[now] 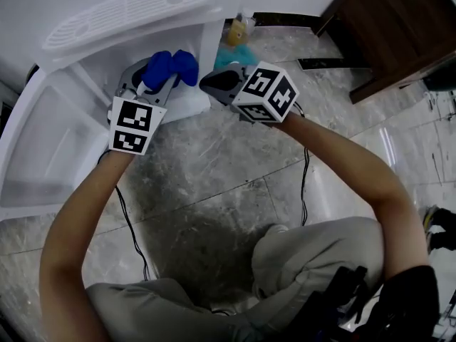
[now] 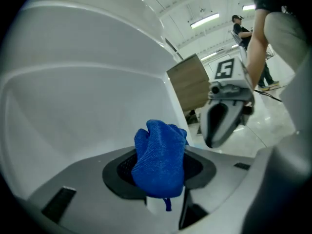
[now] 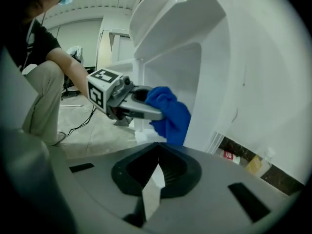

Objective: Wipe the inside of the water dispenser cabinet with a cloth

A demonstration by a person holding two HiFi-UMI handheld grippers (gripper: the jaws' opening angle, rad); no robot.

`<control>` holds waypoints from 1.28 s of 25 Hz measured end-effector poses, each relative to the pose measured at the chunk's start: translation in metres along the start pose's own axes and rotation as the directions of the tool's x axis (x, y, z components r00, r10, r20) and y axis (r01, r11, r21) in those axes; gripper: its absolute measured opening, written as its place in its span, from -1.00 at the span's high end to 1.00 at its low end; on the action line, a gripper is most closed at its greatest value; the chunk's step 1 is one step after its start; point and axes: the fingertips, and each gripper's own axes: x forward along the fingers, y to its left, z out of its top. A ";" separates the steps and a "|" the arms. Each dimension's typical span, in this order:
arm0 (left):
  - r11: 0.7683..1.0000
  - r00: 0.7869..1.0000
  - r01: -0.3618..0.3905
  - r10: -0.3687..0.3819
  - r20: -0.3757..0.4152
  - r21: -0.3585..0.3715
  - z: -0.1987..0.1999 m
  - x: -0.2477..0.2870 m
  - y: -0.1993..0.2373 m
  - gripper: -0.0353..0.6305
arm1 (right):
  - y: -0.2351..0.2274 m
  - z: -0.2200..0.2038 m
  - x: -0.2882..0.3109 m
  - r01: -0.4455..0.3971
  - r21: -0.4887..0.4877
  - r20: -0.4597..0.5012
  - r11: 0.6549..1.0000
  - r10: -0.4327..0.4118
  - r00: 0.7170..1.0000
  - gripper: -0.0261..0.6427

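Note:
A white water dispenser [image 1: 128,13] stands at the upper left with its cabinet door [image 1: 43,141] swung open to the left. My left gripper [image 1: 169,77] is shut on a bunched blue cloth [image 1: 171,64] right at the cabinet's opening. In the left gripper view the cloth [image 2: 160,160] bulges up from between the jaws, against the white dispenser wall [image 2: 87,91]. My right gripper [image 1: 208,83] hovers just right of the cloth, its jaws shut with nothing between them [image 3: 155,179]. The right gripper view shows the left gripper [image 3: 141,112] and the cloth [image 3: 170,113] beside the dispenser [image 3: 204,57].
A dark wooden cabinet [image 1: 392,27] stands at the upper right. A small yellow and teal object [image 1: 235,38] sits by the wall behind the dispenser. Black cables [image 1: 132,226] trail over the marble floor. A person [image 2: 241,28] stands far off in the left gripper view.

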 end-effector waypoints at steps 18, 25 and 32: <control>0.904 0.873 -0.374 0.418 0.250 -0.207 0.070 0.090 0.110 0.38 | 0.020 -0.064 -0.025 -0.063 0.071 -0.062 0.995 0.067 0.996 0.93; 0.888 0.853 -0.388 0.448 0.268 -0.248 0.074 0.088 0.114 0.40 | 0.043 -0.068 -0.023 -0.123 0.076 -0.059 0.990 0.127 0.990 0.93; 0.873 0.849 -0.300 0.428 0.311 -0.384 0.073 0.079 0.098 0.40 | 0.052 -0.070 -0.016 -0.149 0.120 -0.063 0.982 0.157 0.986 0.93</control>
